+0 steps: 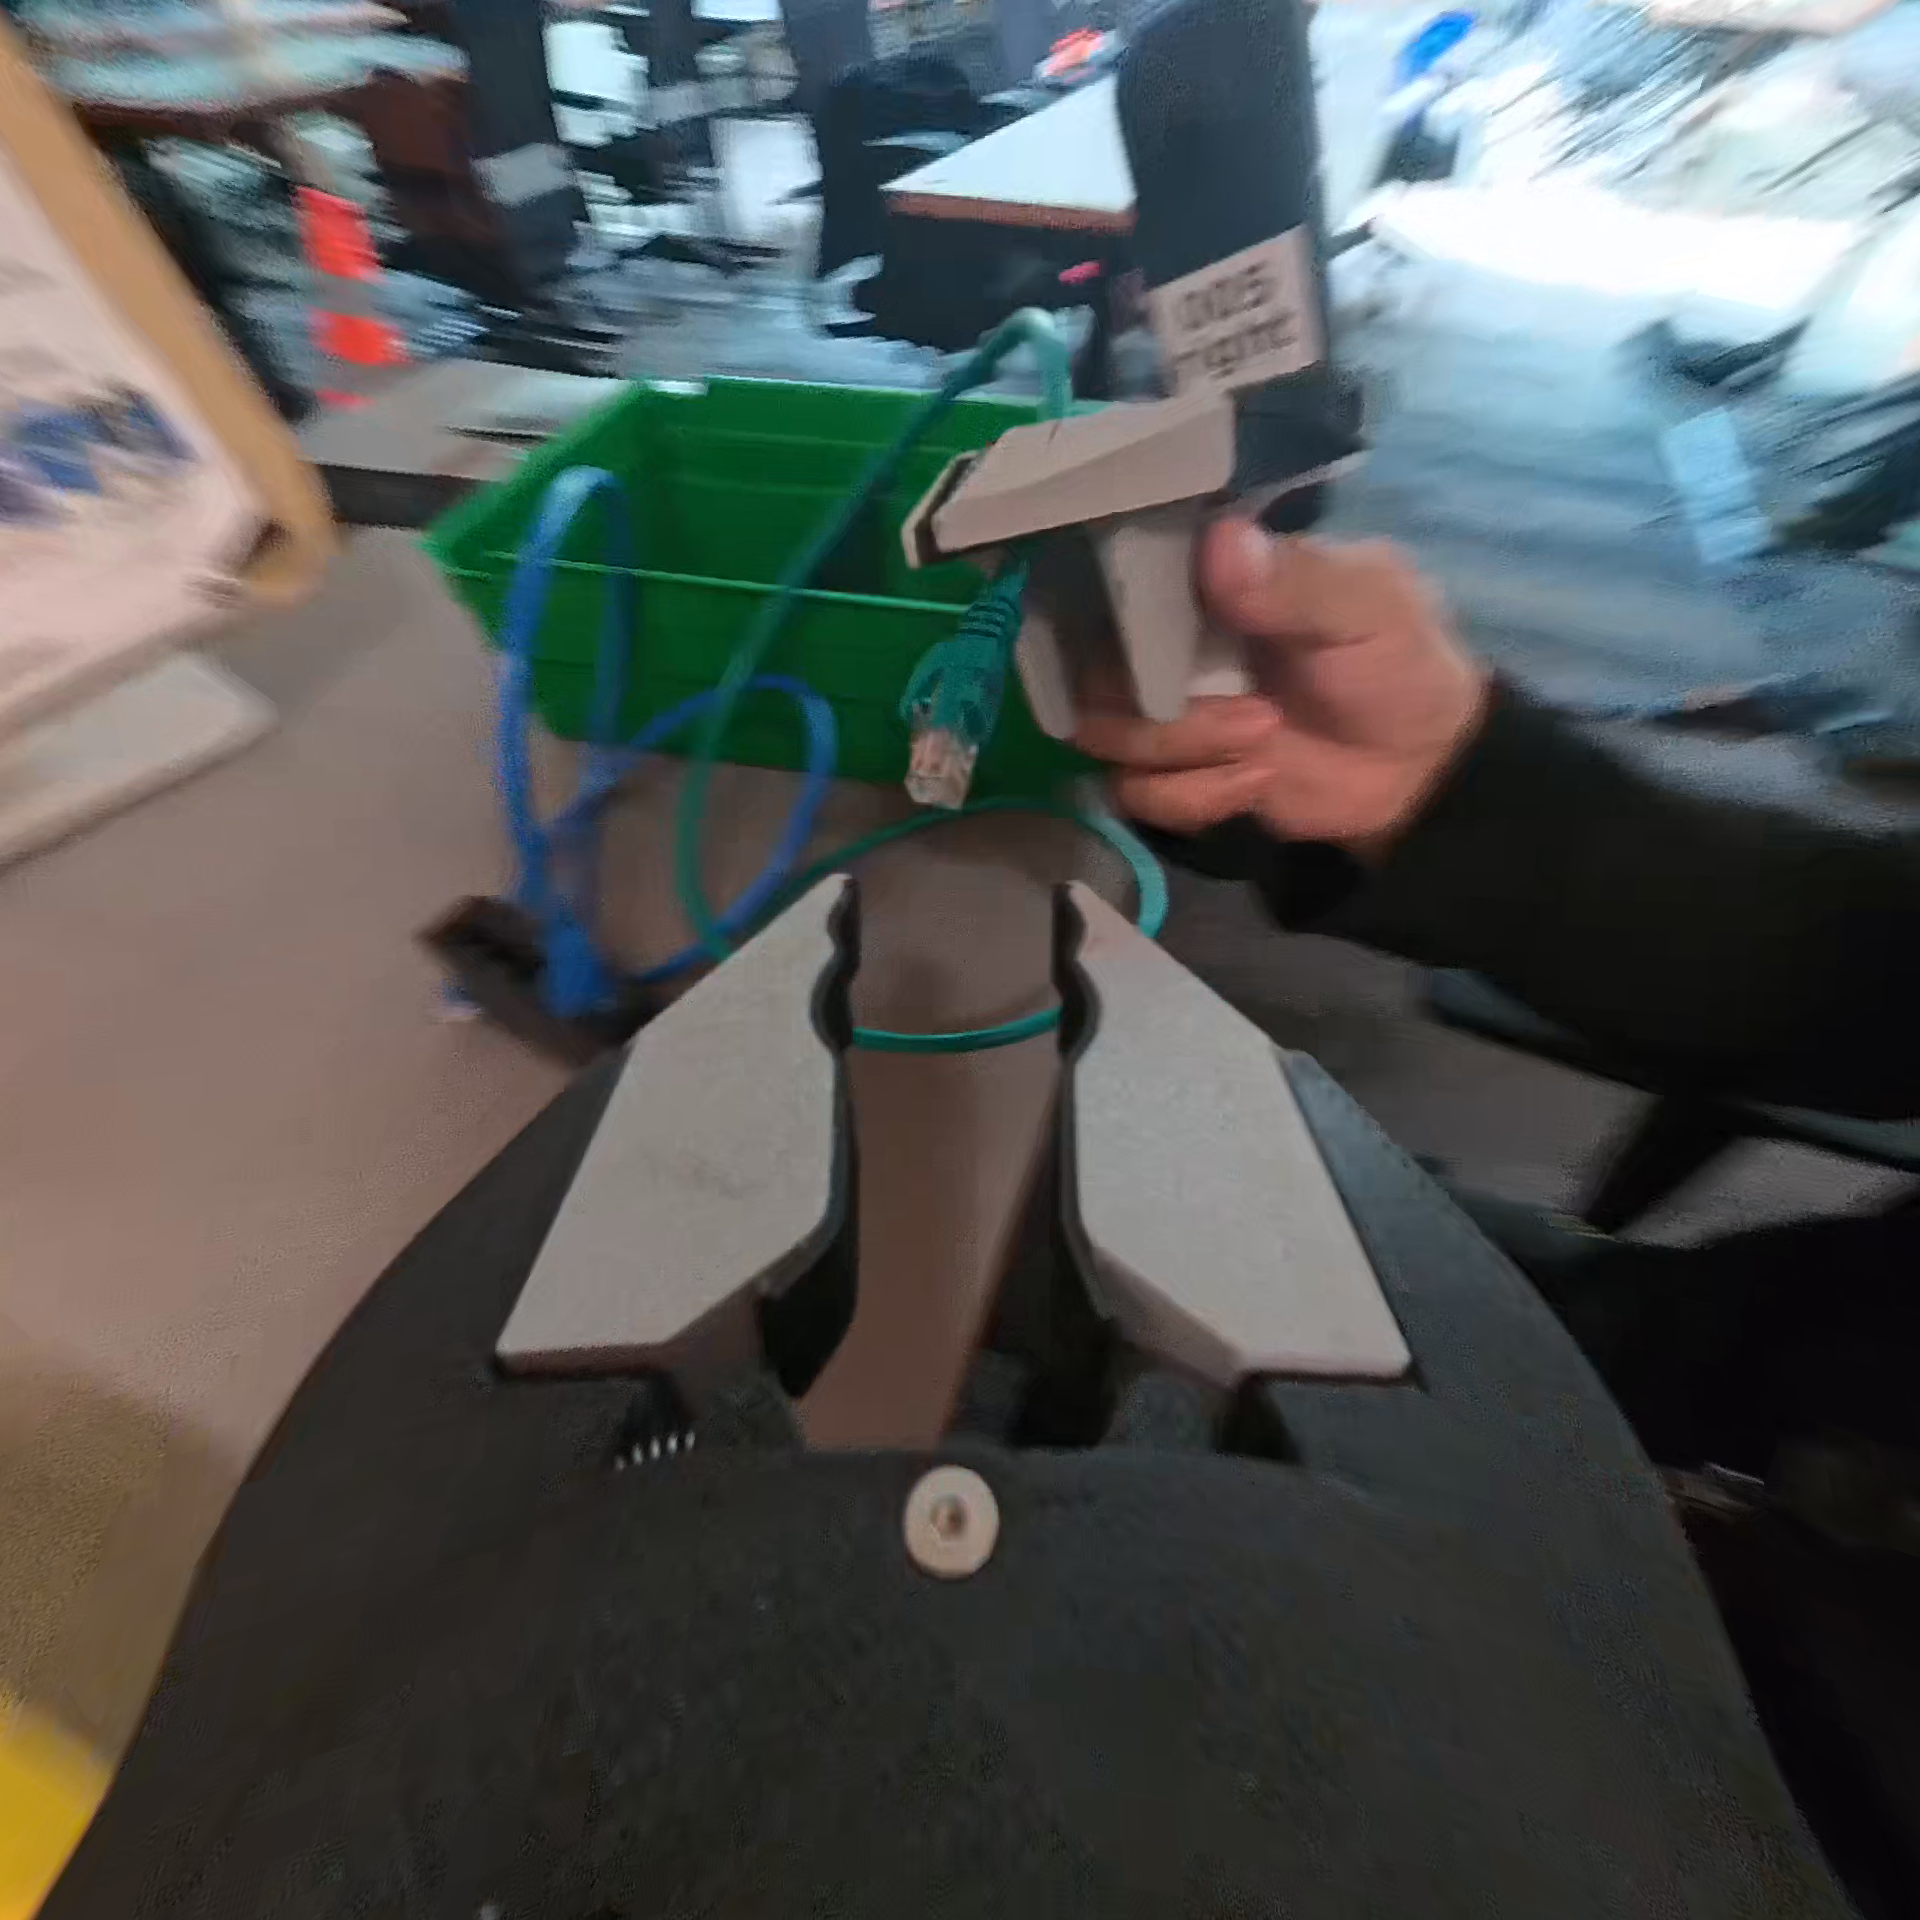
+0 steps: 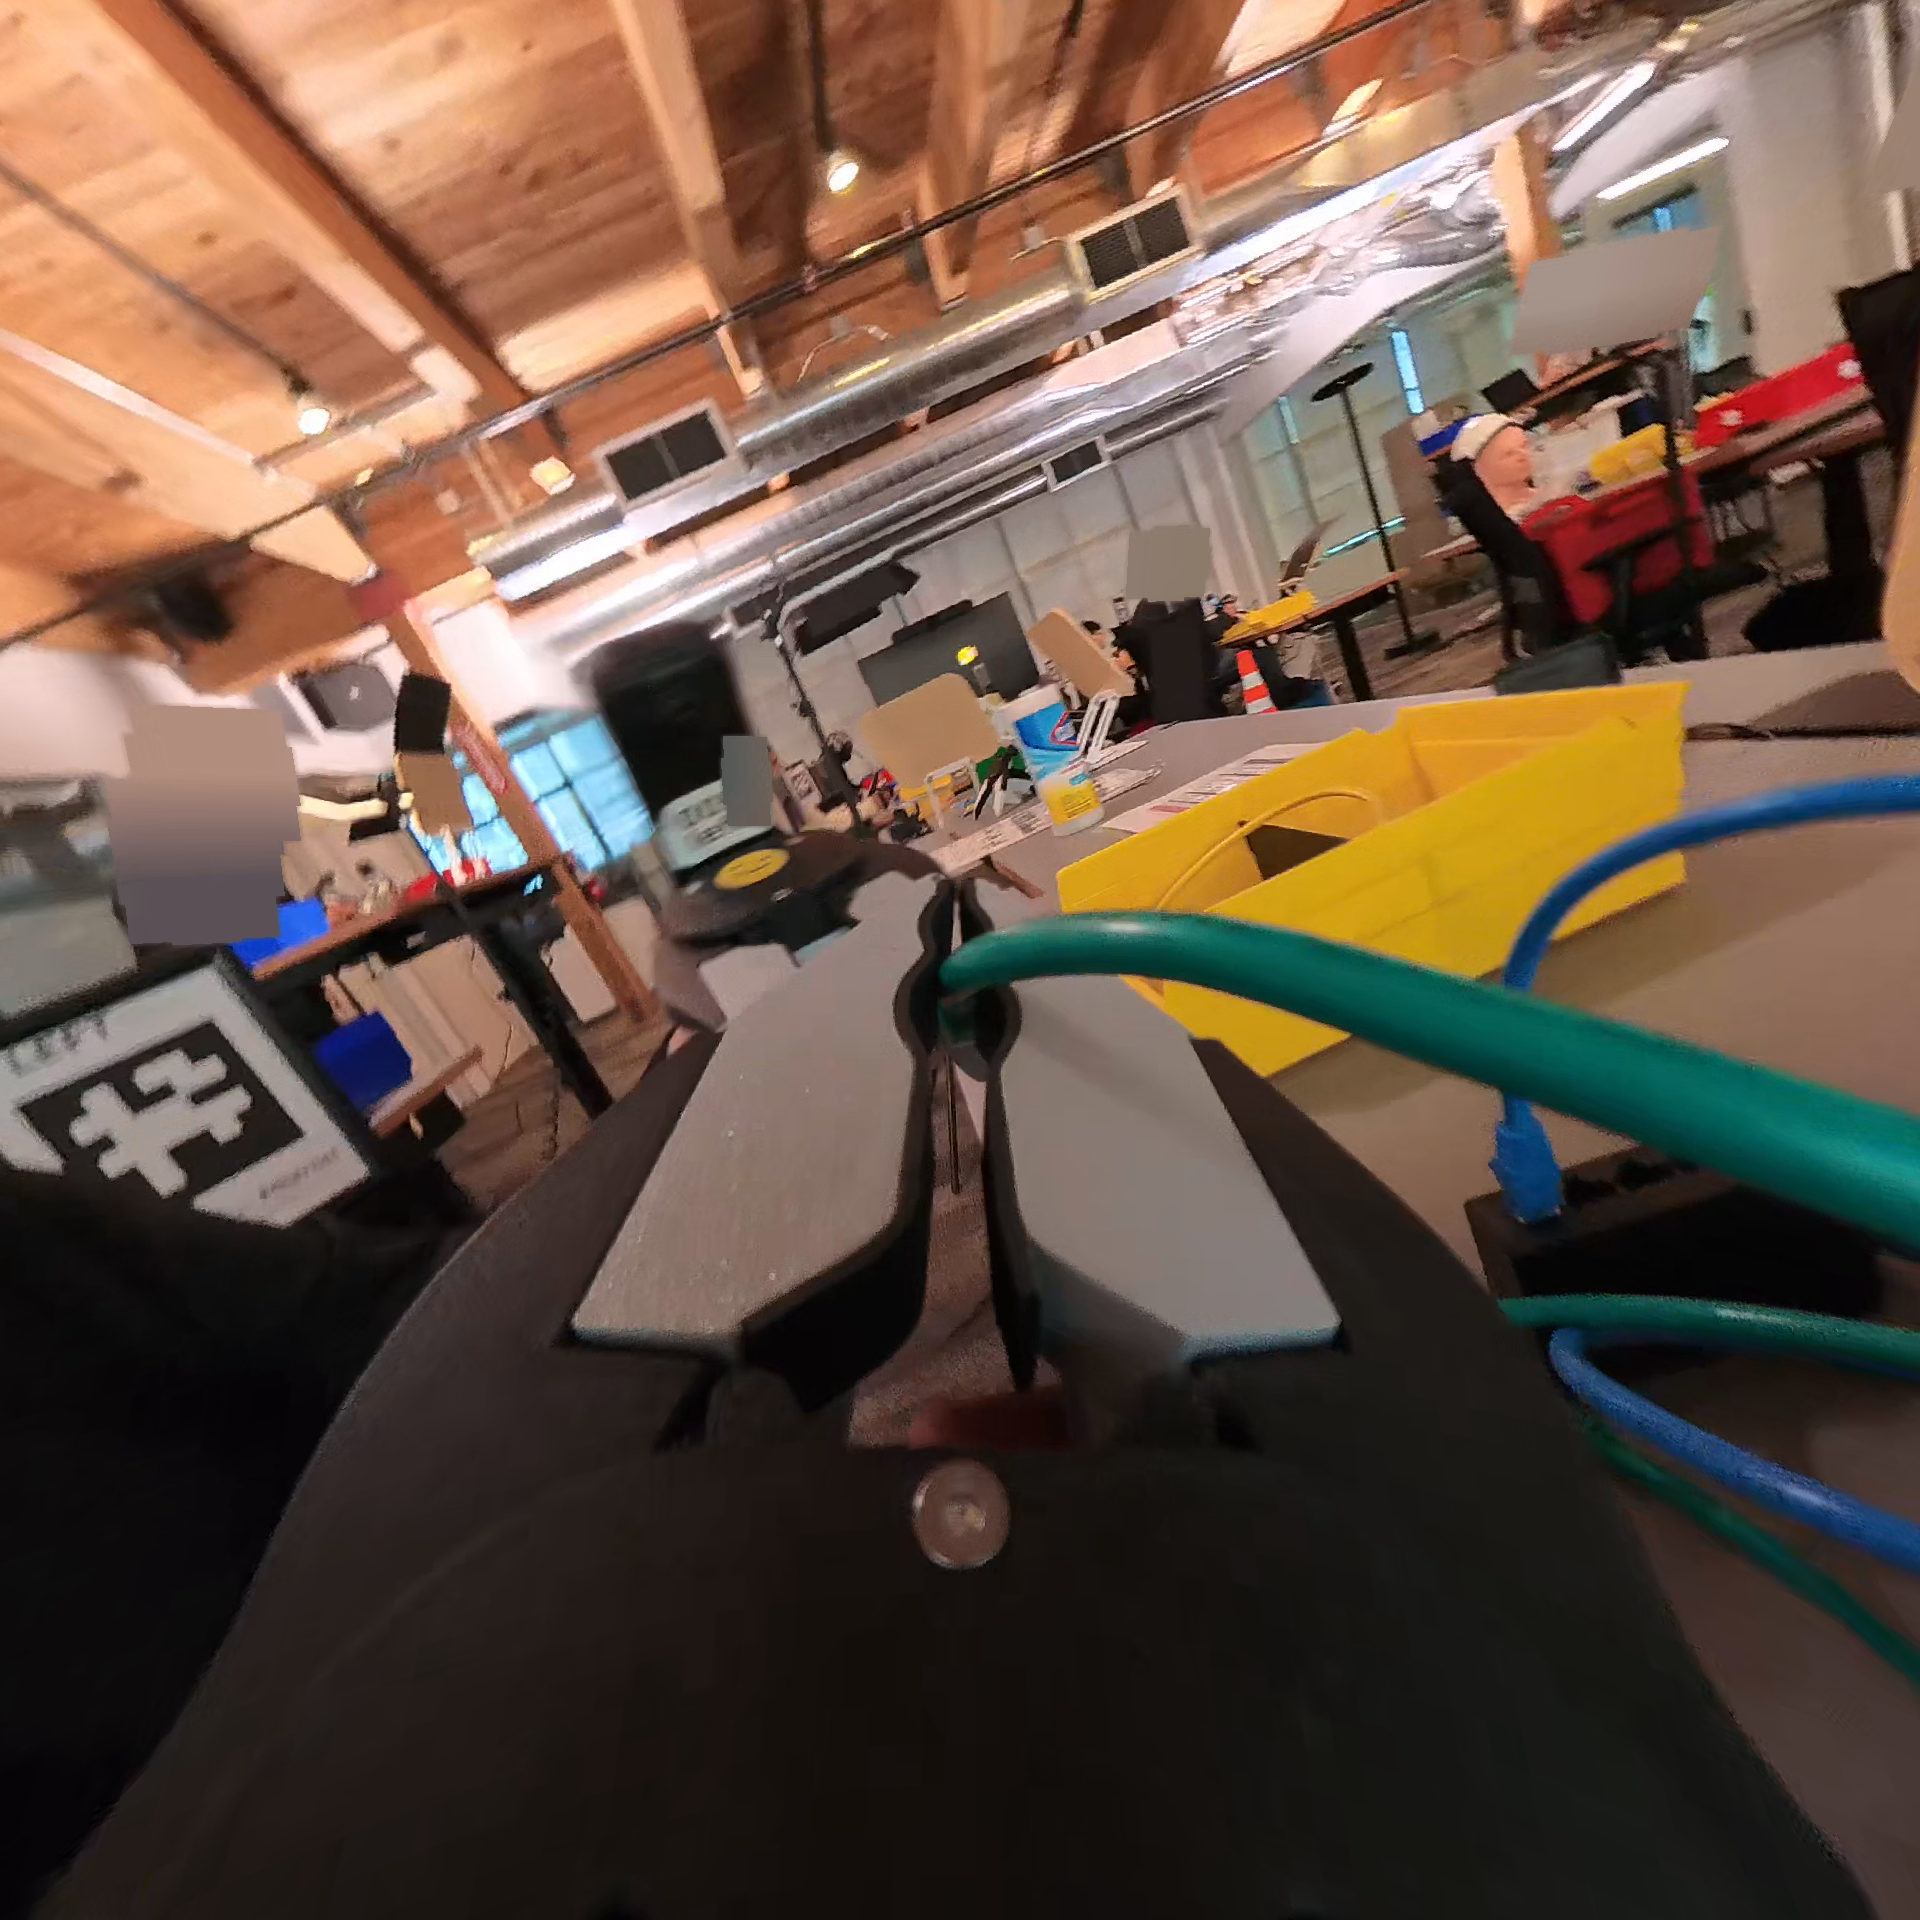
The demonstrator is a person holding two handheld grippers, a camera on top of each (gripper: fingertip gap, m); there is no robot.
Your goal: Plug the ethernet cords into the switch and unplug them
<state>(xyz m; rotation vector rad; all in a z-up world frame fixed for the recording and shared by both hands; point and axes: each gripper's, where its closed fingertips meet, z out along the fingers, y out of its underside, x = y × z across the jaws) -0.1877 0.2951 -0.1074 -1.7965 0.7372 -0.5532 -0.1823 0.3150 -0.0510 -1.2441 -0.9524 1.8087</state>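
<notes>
Two cords are in play, and only one of them is home. The blue cord [image 1: 566, 727] has its plug seated in the black switch [image 1: 499, 961] on the grey table [image 1: 260, 1091], with the rest of it looping up in front of the green bin [image 1: 727, 582]; my right wrist view shows the same blue plug standing in the switch at the far right. I count that half of the plugging as done.

The green cord [image 1: 748, 665] is not in yet. My right claw [image 1: 935, 520] is clamped shut on it just behind the connector, so the green plug [image 1: 940, 743] hangs free below the fingers, tip down, in the air in front of the bin and well apart from the switch. In the right wrist view the cord comes out of the notch between my closed fingers and runs off to the right.

My left claw [image 1: 951, 914] stands with its fingers parted and nothing pinched; a slack loop of the green cord crosses the gap between them, but I cannot tell whether it touches either finger. A yellow bin [image 2: 1434, 831] sits farther back on the table with what looks like a thin yellow cord inside, though that part is too faint to be sure of.

By my reckoning I am partway through the plugging: the green plug has yet to reach a port beside the blue one, and all the unplugging is still to come
</notes>
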